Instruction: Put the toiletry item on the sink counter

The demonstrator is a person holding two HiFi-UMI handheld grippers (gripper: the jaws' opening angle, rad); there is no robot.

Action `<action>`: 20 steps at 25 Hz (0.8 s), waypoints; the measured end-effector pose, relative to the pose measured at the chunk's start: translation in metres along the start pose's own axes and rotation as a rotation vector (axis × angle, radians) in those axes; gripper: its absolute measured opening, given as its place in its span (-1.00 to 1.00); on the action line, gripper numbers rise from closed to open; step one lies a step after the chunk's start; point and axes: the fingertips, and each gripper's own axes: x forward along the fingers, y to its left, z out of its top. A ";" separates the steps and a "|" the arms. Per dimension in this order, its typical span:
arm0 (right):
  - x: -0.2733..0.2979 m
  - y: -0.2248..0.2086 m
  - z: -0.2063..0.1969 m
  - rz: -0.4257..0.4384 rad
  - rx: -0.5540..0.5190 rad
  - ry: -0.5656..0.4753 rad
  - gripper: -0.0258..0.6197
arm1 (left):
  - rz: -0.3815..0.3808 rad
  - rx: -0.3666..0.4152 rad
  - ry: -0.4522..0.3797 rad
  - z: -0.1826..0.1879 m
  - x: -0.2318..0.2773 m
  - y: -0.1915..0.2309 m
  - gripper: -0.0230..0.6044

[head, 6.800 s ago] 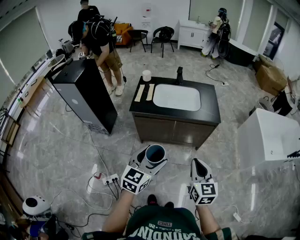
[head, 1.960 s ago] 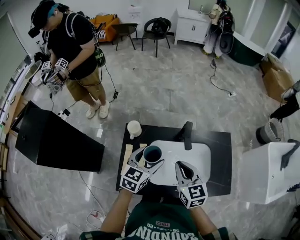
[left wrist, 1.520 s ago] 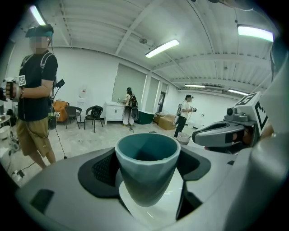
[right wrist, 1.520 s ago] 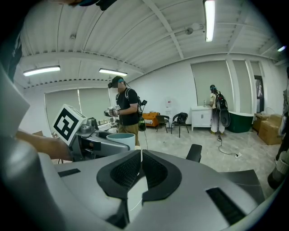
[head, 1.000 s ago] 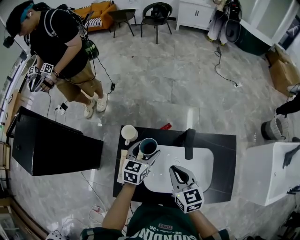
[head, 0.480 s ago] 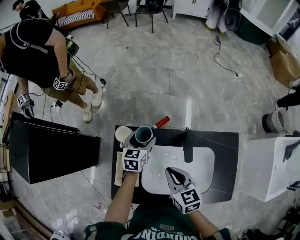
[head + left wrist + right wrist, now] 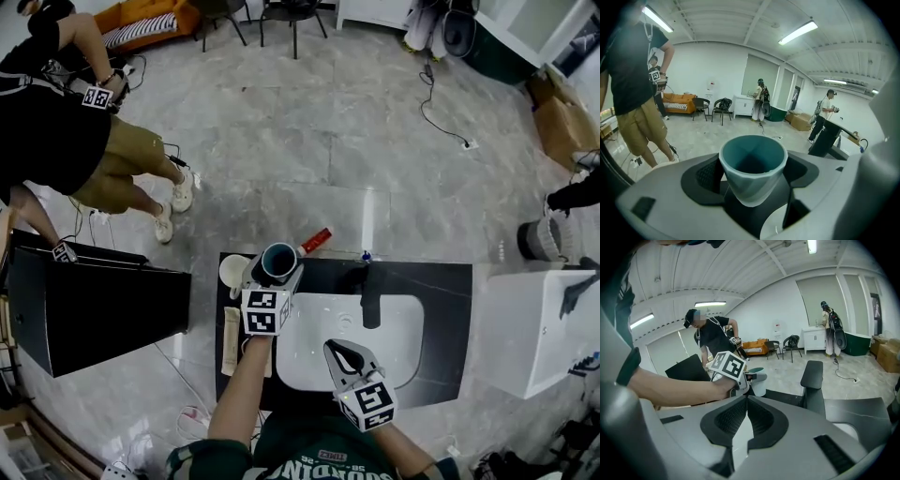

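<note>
A teal cup (image 7: 279, 260) with a pale faceted outside sits upright between the jaws of my left gripper (image 7: 271, 279), which is shut on it. I hold it over the back left part of the black sink counter (image 7: 441, 309), beside a white cup (image 7: 231, 270). From the left gripper view the teal cup (image 7: 752, 168) fills the gap between the jaws. My right gripper (image 7: 343, 355) hovers over the near side of the white basin (image 7: 375, 342), shut and with nothing in it. The right gripper view shows its pads (image 7: 733, 416) together, with the teal cup (image 7: 758, 383) and the black faucet (image 7: 812, 376) beyond.
The black faucet (image 7: 371, 298) stands at the basin's back. Pale strips (image 7: 232, 330) lie on the counter's left. A red tube (image 7: 315, 241) lies at the counter's far edge. A black cabinet (image 7: 89, 305) and a person (image 7: 66, 141) are to the left, a white unit (image 7: 539, 328) to the right.
My left gripper has carried the teal cup forward and left, from over the basin to the counter's back left by the white cup. The right gripper stayed over the basin. The person came closer.
</note>
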 end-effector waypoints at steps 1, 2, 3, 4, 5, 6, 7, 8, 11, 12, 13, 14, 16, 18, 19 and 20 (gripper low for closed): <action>-0.001 0.000 0.000 -0.002 0.003 0.001 -0.79 | 0.000 0.014 0.014 -0.004 0.001 -0.002 0.31; -0.001 -0.001 -0.001 -0.004 0.006 0.001 -0.79 | 0.000 0.025 0.026 -0.008 0.001 -0.003 0.31; -0.002 -0.002 -0.001 -0.006 0.008 0.002 -0.79 | 0.001 0.033 0.032 -0.012 0.000 -0.005 0.31; -0.002 -0.002 -0.001 -0.008 0.011 0.003 -0.79 | 0.001 0.038 0.035 -0.015 -0.002 -0.006 0.31; -0.002 -0.002 -0.002 -0.009 0.014 0.003 -0.79 | 0.001 0.044 0.038 -0.017 -0.004 -0.007 0.31; -0.002 -0.002 -0.002 -0.010 0.015 0.003 -0.79 | 0.001 0.052 0.042 -0.018 -0.006 -0.007 0.31; -0.002 -0.002 -0.001 -0.011 0.014 0.004 -0.79 | 0.000 0.060 0.046 -0.019 -0.007 -0.007 0.31; -0.003 -0.001 -0.002 -0.011 0.013 0.005 -0.79 | -0.001 0.066 0.050 -0.021 -0.009 -0.008 0.31; -0.004 0.002 -0.001 -0.007 0.010 0.003 -0.79 | 0.004 0.074 0.056 -0.025 -0.014 -0.009 0.31; -0.004 0.003 -0.001 -0.005 0.008 0.001 -0.79 | 0.006 0.078 0.059 -0.026 -0.015 -0.010 0.31; -0.005 0.004 0.000 -0.003 0.006 -0.001 -0.79 | 0.005 0.084 0.063 -0.027 -0.016 -0.011 0.31; -0.005 0.005 0.000 -0.003 0.004 -0.002 -0.79 | 0.002 0.090 0.070 -0.028 -0.017 -0.013 0.31; -0.008 0.006 0.000 -0.006 0.000 -0.008 -0.79 | -0.003 0.094 0.095 -0.035 -0.018 -0.016 0.31; -0.011 0.007 -0.001 -0.011 0.001 -0.013 -0.79 | 0.003 0.097 0.114 -0.044 -0.019 -0.017 0.31; -0.012 0.007 -0.002 -0.013 0.001 -0.014 -0.79 | 0.005 0.109 0.114 -0.045 -0.019 -0.018 0.31; -0.013 0.006 -0.002 -0.015 0.001 -0.016 -0.79 | 0.006 0.122 0.113 -0.045 -0.018 -0.018 0.31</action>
